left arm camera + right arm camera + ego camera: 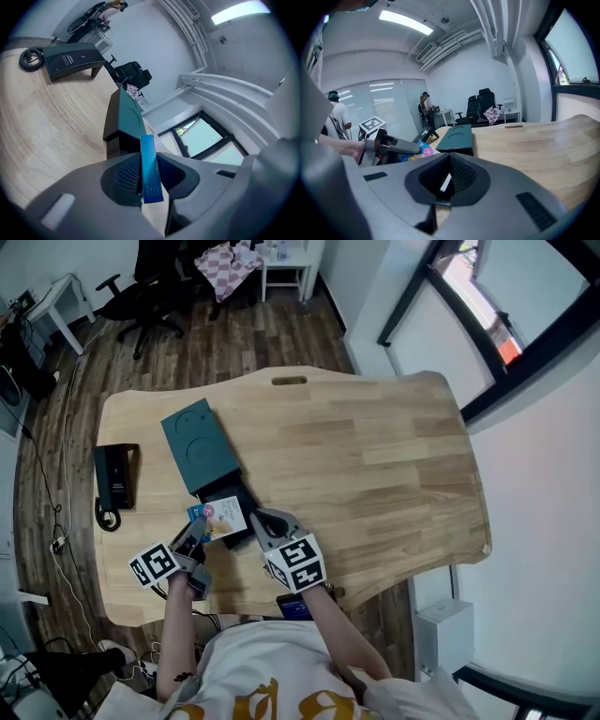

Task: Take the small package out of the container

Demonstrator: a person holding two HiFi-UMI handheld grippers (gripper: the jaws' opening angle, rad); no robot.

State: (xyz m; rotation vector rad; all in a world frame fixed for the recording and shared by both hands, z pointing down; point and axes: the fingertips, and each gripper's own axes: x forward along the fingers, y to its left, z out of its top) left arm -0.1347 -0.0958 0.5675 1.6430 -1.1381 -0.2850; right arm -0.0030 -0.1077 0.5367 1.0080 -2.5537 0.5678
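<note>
Closest in, the left tool (151,164) is clamped on the small package (223,517), which sits edge-on between its pads, pinched by one end only. The right tool (448,168) hangs just beside it at lower centre of the head view, jaws drawn almost together on nothing that I can see. That short bite is the worry: the free end could swing or slide out, and a nudge from the right tool would do it. Flat and thin, the package seems to run lengthwise along the left tool's line, printed face up, its free end pointing toward the upper right of the head view, over the dark open end of the container (199,448). A slip would likely drop it back inside or snag it on the rim. Farther off, at the left of the bench (375,465), a black telephone (114,476) lies well apart
</note>
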